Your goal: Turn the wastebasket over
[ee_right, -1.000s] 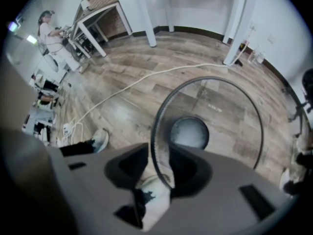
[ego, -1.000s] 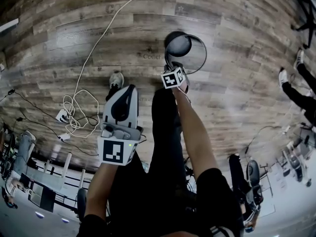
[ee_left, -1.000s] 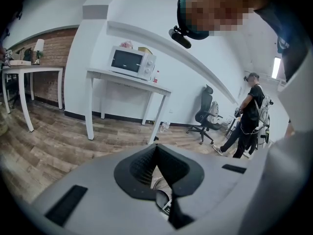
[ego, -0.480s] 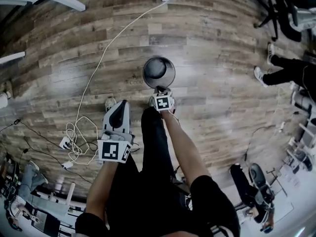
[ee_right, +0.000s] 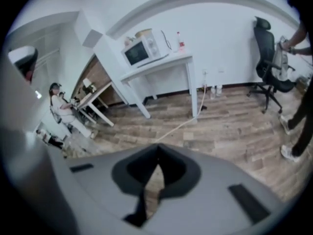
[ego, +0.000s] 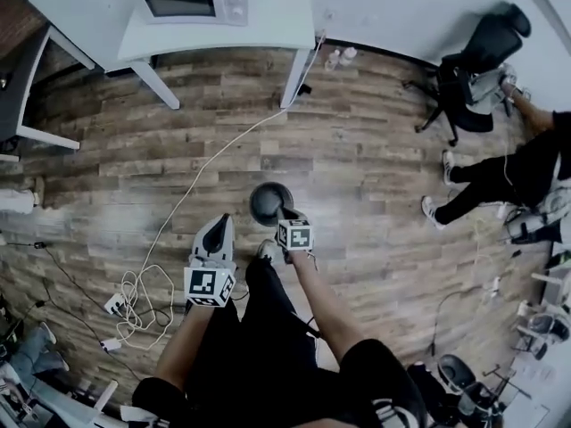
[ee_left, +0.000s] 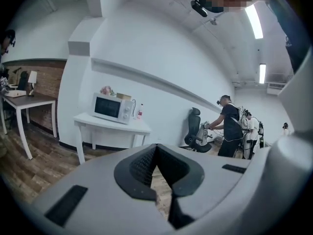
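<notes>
Wastebasket (ego: 270, 201) is being left on the floor (ego: 375, 176), mid-frame, just above right claw (ee_right: 157, 156). Left claw (ee_left: 156, 151) and right are being held shut, empty. Which end is up cannot be told. Likely next: checking it, regripping the rim if unturned.

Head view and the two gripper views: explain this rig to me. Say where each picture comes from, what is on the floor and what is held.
A person holds a two-jaw gripper in each hand. The head view looks steeply down from their head: left gripper, right gripper, and past them the dark round wastebasket on the wooden floor, a white cable to its left. Each gripper view looks along that gripper's own jaws toward a microwave on a white table. Both pairs of jaws are shut; nothing is held.
</notes>
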